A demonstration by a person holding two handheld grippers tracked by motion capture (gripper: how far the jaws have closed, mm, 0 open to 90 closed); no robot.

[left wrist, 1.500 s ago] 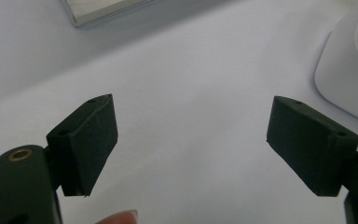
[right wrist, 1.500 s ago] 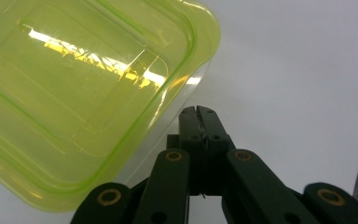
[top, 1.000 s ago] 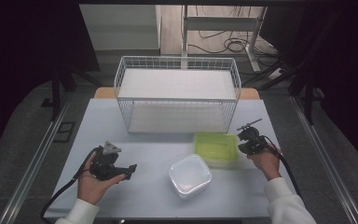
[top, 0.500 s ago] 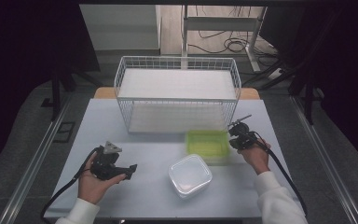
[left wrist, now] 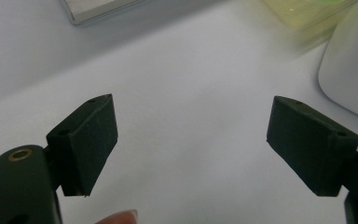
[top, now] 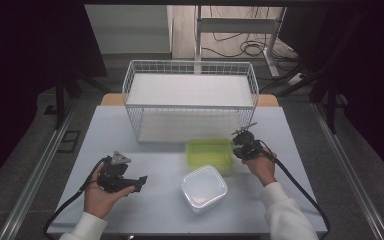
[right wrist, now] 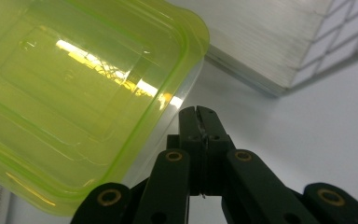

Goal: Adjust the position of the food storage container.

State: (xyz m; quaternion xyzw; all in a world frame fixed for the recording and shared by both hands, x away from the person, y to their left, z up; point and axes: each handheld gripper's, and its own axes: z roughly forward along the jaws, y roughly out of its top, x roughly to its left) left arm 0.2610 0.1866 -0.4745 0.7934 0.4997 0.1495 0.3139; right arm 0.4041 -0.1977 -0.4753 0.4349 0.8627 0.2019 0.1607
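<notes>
The green container point(top: 209, 153) sits right of centre in the high view, in front of the wire basket point(top: 190, 102), touching the clear lidded tub point(top: 204, 188) below it. The right gripper point(top: 242, 141), jaws pressed together and holding nothing, is at its right edge. At lower left, the left gripper point(top: 130, 182) stands wide open and empty over the table point(top: 155, 210).

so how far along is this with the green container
Early days. Nothing looks finished: the wire basket holds no container, and the green container and the clear lidded container sit on the table. In hand: the right gripper, jaws shut, sits at the green container's right edge, seemingly nudging it. The left gripper waits open. Probably left: getting both containers where they belong.
</notes>
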